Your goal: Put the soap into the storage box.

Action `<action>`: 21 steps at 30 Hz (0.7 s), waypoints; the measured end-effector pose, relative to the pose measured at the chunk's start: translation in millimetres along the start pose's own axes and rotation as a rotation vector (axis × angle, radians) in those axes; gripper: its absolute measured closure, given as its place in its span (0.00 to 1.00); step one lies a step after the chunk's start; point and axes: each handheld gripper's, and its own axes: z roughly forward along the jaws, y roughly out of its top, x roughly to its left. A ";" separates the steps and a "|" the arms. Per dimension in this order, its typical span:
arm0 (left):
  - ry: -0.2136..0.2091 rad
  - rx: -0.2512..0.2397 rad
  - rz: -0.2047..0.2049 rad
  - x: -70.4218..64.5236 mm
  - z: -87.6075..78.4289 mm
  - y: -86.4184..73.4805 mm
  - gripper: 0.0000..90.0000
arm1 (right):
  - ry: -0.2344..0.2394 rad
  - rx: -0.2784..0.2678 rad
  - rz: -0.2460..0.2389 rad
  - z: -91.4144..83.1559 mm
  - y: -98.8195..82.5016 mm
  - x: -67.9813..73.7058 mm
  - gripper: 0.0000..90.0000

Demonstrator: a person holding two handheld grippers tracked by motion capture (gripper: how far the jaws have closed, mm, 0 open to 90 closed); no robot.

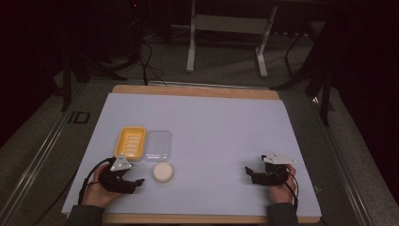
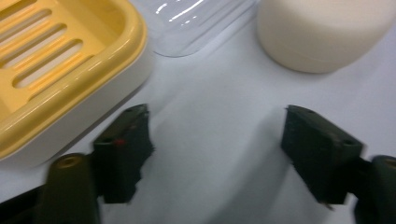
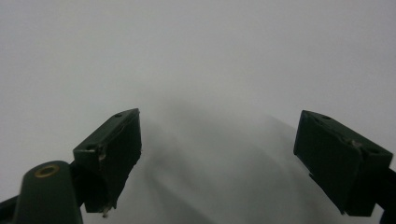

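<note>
A yellow slatted soap dish [image 1: 131, 142] lies on the white sheet at the left, and a clear plastic lid [image 1: 158, 145] lies flat beside it on its right. A round cream soap [image 1: 163, 172] sits just in front of them. My left gripper [image 1: 135, 185] rests low on the sheet to the left of the soap, open and holding nothing. The left gripper view has the dish [image 2: 60, 60], the lid [image 2: 196, 23] and the soap [image 2: 322, 32] just beyond the spread jaws of that gripper [image 2: 217, 140]. My right gripper [image 1: 249, 173] stands open over bare sheet [image 3: 201, 56] at the right.
The white sheet [image 1: 211, 122] covers a wooden table [image 1: 197, 90] whose edge shows at the far side. Metal rails run along both sides of the table. Behind it are a white stand's legs [image 1: 190, 52] and cables on the floor.
</note>
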 end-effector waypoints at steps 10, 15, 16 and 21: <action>0.002 -0.002 0.008 -1.5 -8.8 1.4 0.33 | 0.035 -0.045 0.020 -3.7 -1.9 -3.6 0.17; -0.016 -0.008 0.005 -1.6 -15.4 4.5 0.35 | 0.044 -0.041 0.012 -3.2 -1.8 -3.0 0.17; -0.018 -0.009 0.010 -1.7 -16.5 5.2 0.36 | 0.046 -0.042 0.012 -3.4 -1.8 -2.8 0.17; -0.017 0.010 0.015 -3.2 -18.0 10.6 0.36 | 0.050 -0.062 0.015 -5.4 -2.7 -3.5 0.17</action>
